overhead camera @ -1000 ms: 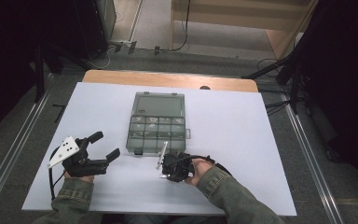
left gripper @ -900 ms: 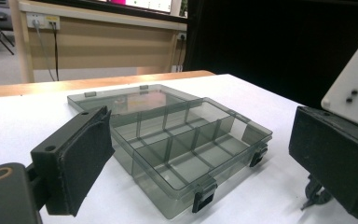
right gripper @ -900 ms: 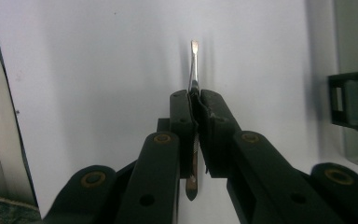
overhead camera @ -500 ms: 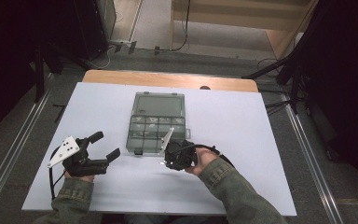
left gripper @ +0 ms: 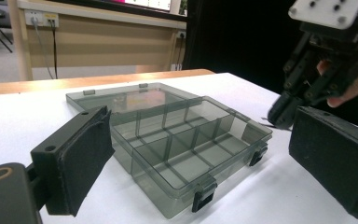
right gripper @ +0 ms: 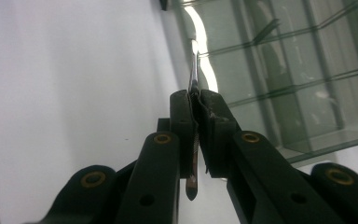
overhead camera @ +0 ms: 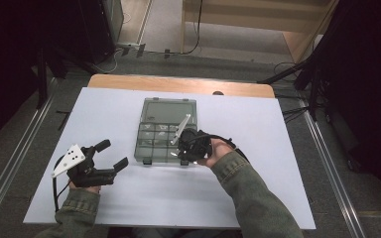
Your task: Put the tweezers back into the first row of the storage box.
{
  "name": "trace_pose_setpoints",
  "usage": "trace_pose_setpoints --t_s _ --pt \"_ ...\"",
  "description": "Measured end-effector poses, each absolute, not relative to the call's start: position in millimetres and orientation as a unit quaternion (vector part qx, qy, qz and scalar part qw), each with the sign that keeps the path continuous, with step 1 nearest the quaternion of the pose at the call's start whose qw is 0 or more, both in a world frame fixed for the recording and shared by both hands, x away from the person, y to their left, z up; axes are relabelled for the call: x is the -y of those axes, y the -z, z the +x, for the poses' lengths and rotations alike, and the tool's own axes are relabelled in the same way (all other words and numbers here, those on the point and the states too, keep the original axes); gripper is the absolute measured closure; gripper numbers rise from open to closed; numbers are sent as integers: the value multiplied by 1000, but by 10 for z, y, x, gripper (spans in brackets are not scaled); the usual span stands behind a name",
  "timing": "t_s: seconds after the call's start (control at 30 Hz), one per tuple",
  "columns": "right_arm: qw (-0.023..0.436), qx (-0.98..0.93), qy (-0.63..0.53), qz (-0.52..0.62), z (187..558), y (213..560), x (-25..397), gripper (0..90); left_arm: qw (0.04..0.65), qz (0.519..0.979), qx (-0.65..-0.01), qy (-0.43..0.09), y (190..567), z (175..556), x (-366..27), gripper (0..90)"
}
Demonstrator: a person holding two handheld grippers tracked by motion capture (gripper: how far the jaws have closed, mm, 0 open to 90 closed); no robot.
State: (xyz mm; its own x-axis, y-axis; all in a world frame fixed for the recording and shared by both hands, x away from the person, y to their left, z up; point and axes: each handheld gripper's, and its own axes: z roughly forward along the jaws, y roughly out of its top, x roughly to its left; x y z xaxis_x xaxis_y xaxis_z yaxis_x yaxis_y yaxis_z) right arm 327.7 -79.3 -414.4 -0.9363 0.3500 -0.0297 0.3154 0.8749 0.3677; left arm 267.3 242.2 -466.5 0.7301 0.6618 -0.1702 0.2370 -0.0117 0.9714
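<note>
Nearest the person, the left gripper (overhead camera: 110, 157) rests low on the white worktop (overhead camera: 287, 148), its jaws wide apart and holding nothing; the left gripper view looks between them at the box (left gripper: 177, 149), which lies a little way off.

Further in, the right gripper (right gripper: 196, 100) has its jaws clamped together on a thin metal strip (right gripper: 194, 79), perhaps tweezers or a small blade; it is too edge-on to tell which. In the high view this gripper (overhead camera: 183, 151) sits at the right front corner of the clear compartment box (overhead camera: 166, 131), lid folded back flat beyond it.

The grip looks risky, as I judge it: the strip is held only by its flat sides, so a nudge against a divider wall could twist it or slide it out. The light box could also skid if pushed, since the left gripper is not steadying it.

The right gripper view shows the pinch itself and the strip's lower end poking out below the pads. The left gripper view shows the black latches (left gripper: 204, 196) and that the near compartments look empty. The high view alone gives the layout of both hands.
</note>
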Motion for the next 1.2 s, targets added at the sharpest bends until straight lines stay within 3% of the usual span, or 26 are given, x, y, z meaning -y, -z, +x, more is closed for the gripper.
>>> trace_pose_setpoints --t_s 0.73,1.2 --pt "73 -964 -173 191 3809 3984 767 858 625 690 -325 -168 4665 2676 -2424 57" --pt "100 -965 -154 185 4013 4104 687 858 626 689 -326 -165 4669 2682 -2414 58"
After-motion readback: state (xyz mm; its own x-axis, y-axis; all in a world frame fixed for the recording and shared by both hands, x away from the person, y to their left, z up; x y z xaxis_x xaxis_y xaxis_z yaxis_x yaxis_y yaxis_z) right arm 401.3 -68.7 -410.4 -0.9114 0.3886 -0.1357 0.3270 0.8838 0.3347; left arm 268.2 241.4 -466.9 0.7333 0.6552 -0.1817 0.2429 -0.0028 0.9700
